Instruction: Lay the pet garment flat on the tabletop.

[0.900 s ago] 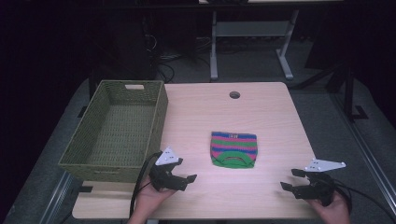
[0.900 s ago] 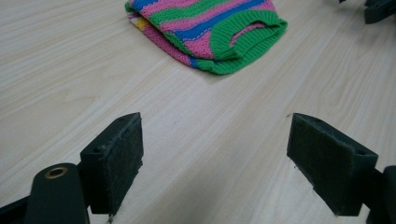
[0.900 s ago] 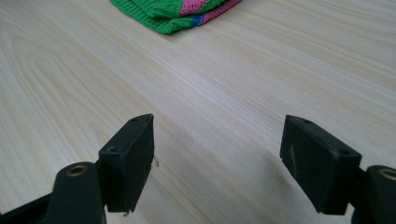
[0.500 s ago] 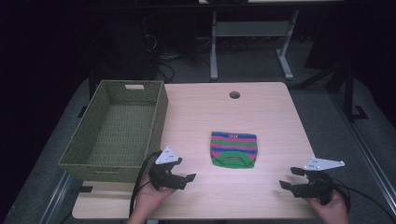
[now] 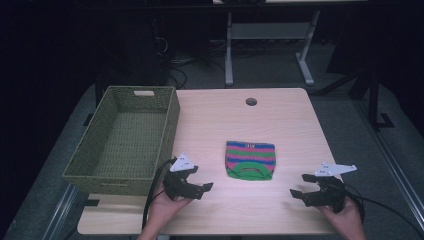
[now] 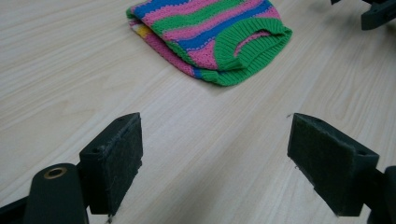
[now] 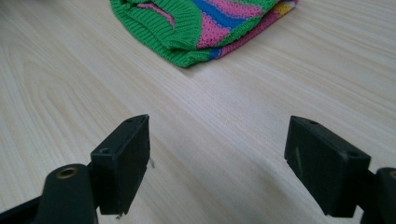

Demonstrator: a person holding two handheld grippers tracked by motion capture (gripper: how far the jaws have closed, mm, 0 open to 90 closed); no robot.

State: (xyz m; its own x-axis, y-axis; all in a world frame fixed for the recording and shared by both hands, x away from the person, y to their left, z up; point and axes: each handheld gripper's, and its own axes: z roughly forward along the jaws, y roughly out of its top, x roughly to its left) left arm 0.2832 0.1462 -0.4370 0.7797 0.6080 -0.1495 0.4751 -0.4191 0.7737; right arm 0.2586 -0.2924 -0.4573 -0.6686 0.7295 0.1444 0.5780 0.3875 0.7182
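**Both grippers face a folded striped knit**

The striped knit garment [image 5: 250, 160] lies folded flat mid-table, right of the green wicker basket [image 5: 125, 140]. The left gripper [image 5: 204, 189] and right gripper [image 5: 296, 195] flank it near the table's [image 5: 280, 120] front edge — each with jaws wide apart, nothing between them.

The striped knit garment [image 6: 210, 39] is cut off by the top edge in the left gripper view, and again in the right gripper view. The other gripper [image 6: 378, 11] is clipped at that view's top right corner. The person's forearms leave the high view's bottom edge.
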